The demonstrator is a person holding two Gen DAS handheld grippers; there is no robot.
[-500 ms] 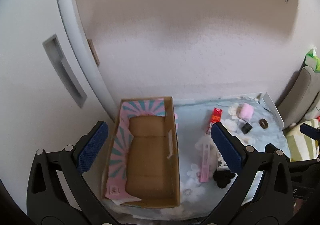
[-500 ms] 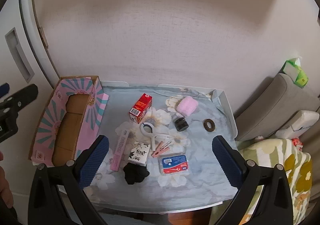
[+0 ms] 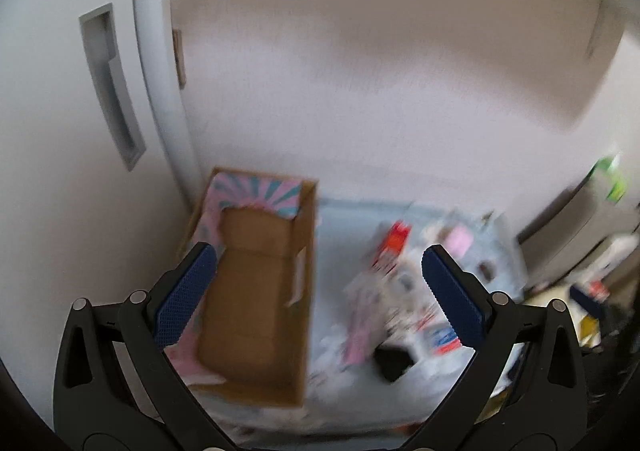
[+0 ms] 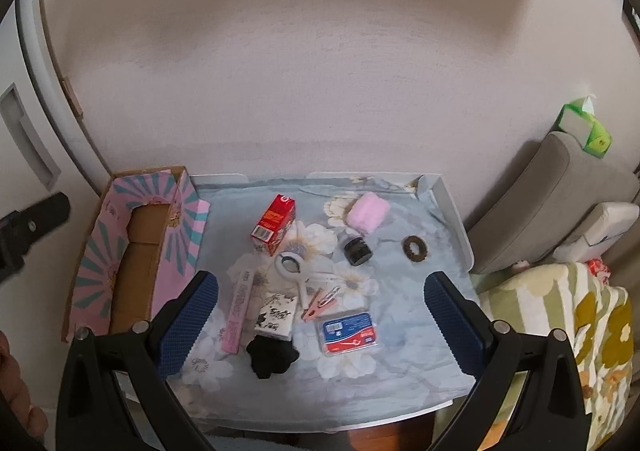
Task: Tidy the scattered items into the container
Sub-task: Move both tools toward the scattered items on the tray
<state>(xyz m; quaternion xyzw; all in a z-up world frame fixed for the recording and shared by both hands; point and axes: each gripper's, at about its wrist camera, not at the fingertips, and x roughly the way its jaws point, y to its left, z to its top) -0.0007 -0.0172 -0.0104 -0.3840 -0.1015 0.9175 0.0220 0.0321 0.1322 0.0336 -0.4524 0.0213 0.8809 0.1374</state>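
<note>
- Both claws, left claw (image 3: 318, 283) and right claw (image 4: 320, 311), gape wide, gripping nothing
- Scattered items, a red carton (image 4: 274, 225) among them, lie on the cloth-covered counter (image 4: 400, 371); the cardboard box (image 4: 138, 251) sits at its left end

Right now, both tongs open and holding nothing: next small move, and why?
Probably lower the right tongs onto the black clump, the nearest item. It lies loose on the floral cloth between the open jaws, and the cardboard box at the left stands empty. The left wrist view is blurred.
</note>
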